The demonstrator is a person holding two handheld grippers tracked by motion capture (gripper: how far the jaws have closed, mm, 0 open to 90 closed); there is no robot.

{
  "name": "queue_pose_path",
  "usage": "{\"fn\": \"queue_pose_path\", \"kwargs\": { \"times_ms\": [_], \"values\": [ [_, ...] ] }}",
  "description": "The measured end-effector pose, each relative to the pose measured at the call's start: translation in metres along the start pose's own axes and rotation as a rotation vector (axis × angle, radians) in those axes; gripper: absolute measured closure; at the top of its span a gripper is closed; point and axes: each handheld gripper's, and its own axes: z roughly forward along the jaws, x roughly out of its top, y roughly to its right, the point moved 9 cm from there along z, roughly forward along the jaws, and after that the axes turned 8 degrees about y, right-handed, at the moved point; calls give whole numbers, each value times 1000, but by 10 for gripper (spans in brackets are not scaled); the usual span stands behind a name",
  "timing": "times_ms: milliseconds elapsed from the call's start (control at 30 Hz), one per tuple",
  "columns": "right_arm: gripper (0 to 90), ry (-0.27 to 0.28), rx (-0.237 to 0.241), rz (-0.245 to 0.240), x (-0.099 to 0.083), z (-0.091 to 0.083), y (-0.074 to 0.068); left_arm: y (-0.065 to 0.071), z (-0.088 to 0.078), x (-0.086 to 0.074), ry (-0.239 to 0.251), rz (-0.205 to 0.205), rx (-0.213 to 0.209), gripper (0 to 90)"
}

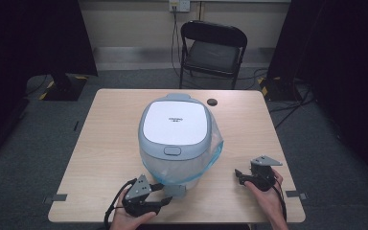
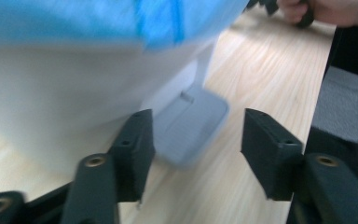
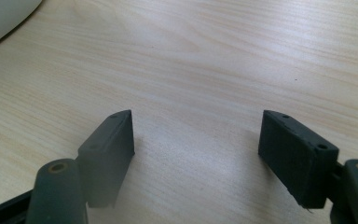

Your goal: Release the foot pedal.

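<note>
The left gripper (image 2: 196, 140) has its jaws wide apart, framing a flat grey plastic tab (image 2: 193, 126) at the rounded white cooker (image 1: 175, 139), mid-frame, wrapped in blue-edged film (image 1: 211, 160). At lower right, the right gripper (image 3: 196, 154) gapes over pale woodgrain table (image 3: 214, 60).

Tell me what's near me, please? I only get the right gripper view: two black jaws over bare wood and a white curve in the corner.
Observer: That curve is a white bin with a grey lid, lined with a blue bag.
Operator: Where's the other gripper?
Observer: The left gripper is at the bin's near side, open, by a grey pedal.
Operator: Anything beyond the table?
Observer: A black folding chair.
</note>
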Motion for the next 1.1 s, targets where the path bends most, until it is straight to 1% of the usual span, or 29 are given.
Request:
{"fn": "queue_pose_path", "kwargs": {
  "times_ms": [67, 133, 167, 200, 233, 300, 367, 400, 467, 500, 567, 600, 633, 667, 700, 733, 767, 833, 900, 933, 967, 1000, 1033, 1067, 1100],
  "values": [
    [259, 0, -1, 1, 0, 0, 0, -6, -6, -5, -12, -5, 24, 402],
    [260, 0, -1, 1, 0, 0, 0, -17, -12, -7, -16, -36, 63, 355],
    [259, -1, -1, 1, 0, 0, 0, -25, -17, -7, -12, -47, 92, 330],
    [259, 0, -1, 1, 0, 0, 0, -30, -20, -6, -7, -61, 107, 315],
    [259, -1, -1, 1, 0, 0, 0, -37, -25, -6, -3, -73, 127, 313],
    [259, -1, -1, 1, 0, 0, 0, -49, -33, -5, 1, -83, 155, 301],
    [259, 0, -1, 1, 0, 0, 0, -57, -40, -3, 11, -75, 173, 295],
    [260, 0, -1, 1, 0, 0, 0, -64, -43, -3, 8, -81, 197, 295],
    [259, -1, -1, 1, 0, 0, 0, -75, -48, -5, 8, -98, 230, 294],
    [260, 0, -1, 1, 0, 0, 0, -81, -51, -7, 2, -111, 248, 291],
    [259, 0, -1, 1, 0, 0, 0, -95, -55, -12, -14, -128, 301, 280],
    [259, 0, -1, 1, 0, 0, 0, -99, -56, -14, -25, -127, 315, 274],
    [259, 0, -1, 1, 0, 0, 0, -105, -57, -18, -39, -140, 331, 274],
    [260, 0, -1, 1, 0, 0, 0, -110, -58, -22, -49, -173, 333, 274],
    [260, 0, -1, 1, 0, 0, 0, -114, -59, -26, -55, -216, 325, 275],
    [260, 0, -1, 1, 0, 0, 0, -119, -60, -28, -55, -227, 333, 275],
    [260, 0, -1, 1, 0, 0, 0, -125, -62, -30, -67, -216, 361, 275],
    [259, 0, -1, 1, 0, 0, 0, -136, -64, -35, -77, -246, 386, 275],
    [259, 0, -1, 1, 0, 0, 0, -148, -65, -44, -107, -274, 446, 276],
    [260, 0, -1, 1, 0, 0, 0, -152, -64, -50, -126, -295, 463, 275],
    [260, 0, -1, 1, 0, 0, 0, -153, -64, -51, -115, -290, 472, 275],
    [260, 0, -1, 1, 0, 0, 0, -154, -64, -52, -121, -274, 484, 276],
    [260, 0, -1, 1, 0, 0, 0, -156, -65, -53, -139, -246, 502, 278],
    [259, 0, -1, 1, 0, 0, 0, -157, -65, -54, -146, -226, 516, 277],
    [260, 0, -1, 1, 0, 0, 0, -158, -63, -54, -138, -216, 523, 274]
  ]
}}
